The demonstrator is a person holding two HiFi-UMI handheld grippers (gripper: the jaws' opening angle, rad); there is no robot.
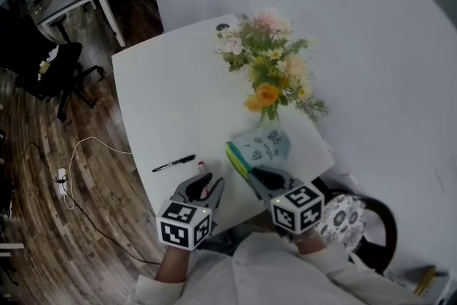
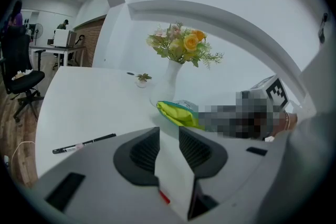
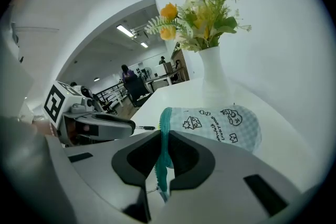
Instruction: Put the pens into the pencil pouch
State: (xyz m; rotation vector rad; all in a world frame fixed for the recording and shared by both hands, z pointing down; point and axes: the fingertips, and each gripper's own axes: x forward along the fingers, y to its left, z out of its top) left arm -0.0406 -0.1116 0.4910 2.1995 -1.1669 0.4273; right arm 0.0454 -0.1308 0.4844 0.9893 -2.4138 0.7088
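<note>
The pencil pouch [image 1: 265,145], pale check fabric with doodles and a yellow-green inside, lies on the white table [image 1: 171,96] with its near end raised. My right gripper [image 1: 255,173] is shut on its teal zipper edge [image 3: 164,136]. My left gripper [image 1: 207,182] hovers at the table's near edge, shut on a white pen [image 2: 170,176] with a red part; the pen's tip [image 1: 201,167] pokes out ahead of the fingers. A black pen [image 1: 173,163] lies loose on the table left of that gripper, also seen in the left gripper view [image 2: 84,142].
A white vase of flowers [image 1: 271,75] stands just behind the pouch against the wall. A small dark object [image 1: 223,27] sits at the table's far corner. Left of the table are a wooden floor with cables [image 1: 78,153], an office chair [image 1: 50,68] and desks.
</note>
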